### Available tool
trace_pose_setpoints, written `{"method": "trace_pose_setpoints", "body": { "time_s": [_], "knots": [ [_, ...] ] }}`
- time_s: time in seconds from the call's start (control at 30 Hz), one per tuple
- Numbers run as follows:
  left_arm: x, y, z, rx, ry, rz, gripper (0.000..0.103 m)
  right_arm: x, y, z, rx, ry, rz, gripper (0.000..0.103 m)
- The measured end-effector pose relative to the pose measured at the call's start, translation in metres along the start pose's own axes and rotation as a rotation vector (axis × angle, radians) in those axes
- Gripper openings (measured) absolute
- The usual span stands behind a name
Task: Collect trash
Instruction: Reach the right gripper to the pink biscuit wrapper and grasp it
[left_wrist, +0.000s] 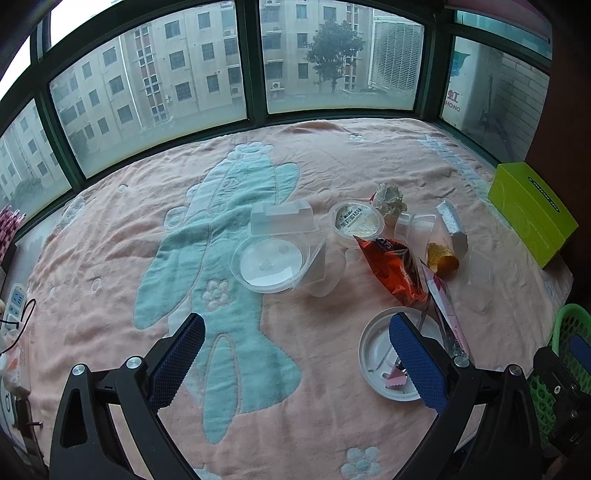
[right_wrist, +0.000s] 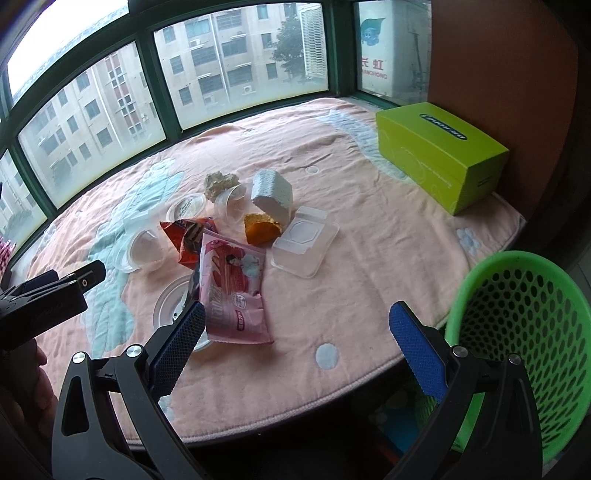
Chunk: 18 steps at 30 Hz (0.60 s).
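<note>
Right gripper (right_wrist: 297, 321) spread wide, empty — pink wrapper (right_wrist: 232, 284) just beside its left finger, at 11 o'clock, long axis running 12–6. Bin (right_wrist: 524, 332) at 3. Left gripper (left_wrist: 297, 334) also spread, empty; right is nearer.

Both views look forward along their own blue-padded fingers, down at a slant toward the windows (left_wrist: 236, 74). The left wrist view sits over the near middle of the pink-covered table (left_wrist: 332, 155), with its right finger (left_wrist: 417, 358) lying across a white lid (left_wrist: 376, 354) close below. The right wrist view hangs at the table's near edge, a green basket (right_wrist: 524, 317) just beyond its right finger (right_wrist: 415, 350). Both share the trash pile (right_wrist: 229, 229), the green box (right_wrist: 439, 147) and the windows.
</note>
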<state>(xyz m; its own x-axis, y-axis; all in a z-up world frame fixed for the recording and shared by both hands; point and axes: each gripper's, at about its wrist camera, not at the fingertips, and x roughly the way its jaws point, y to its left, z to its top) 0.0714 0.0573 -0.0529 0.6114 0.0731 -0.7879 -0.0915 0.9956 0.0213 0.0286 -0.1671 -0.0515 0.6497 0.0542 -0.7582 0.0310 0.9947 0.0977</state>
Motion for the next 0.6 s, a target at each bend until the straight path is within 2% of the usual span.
{"method": "trace_pose_setpoints", "body": {
  "time_s": [0.33,0.6],
  "knots": [
    [0.024,0.007,0.006,-0.012,0.041,0.006,0.097,0.024,0.01,0.007,-0.022,0.047,0.021,0.098],
    [0.043,0.014,0.009,-0.027,0.076,0.015,0.097,0.046,0.015,0.012,-0.004,0.099,0.074,0.098]
  ]
}}
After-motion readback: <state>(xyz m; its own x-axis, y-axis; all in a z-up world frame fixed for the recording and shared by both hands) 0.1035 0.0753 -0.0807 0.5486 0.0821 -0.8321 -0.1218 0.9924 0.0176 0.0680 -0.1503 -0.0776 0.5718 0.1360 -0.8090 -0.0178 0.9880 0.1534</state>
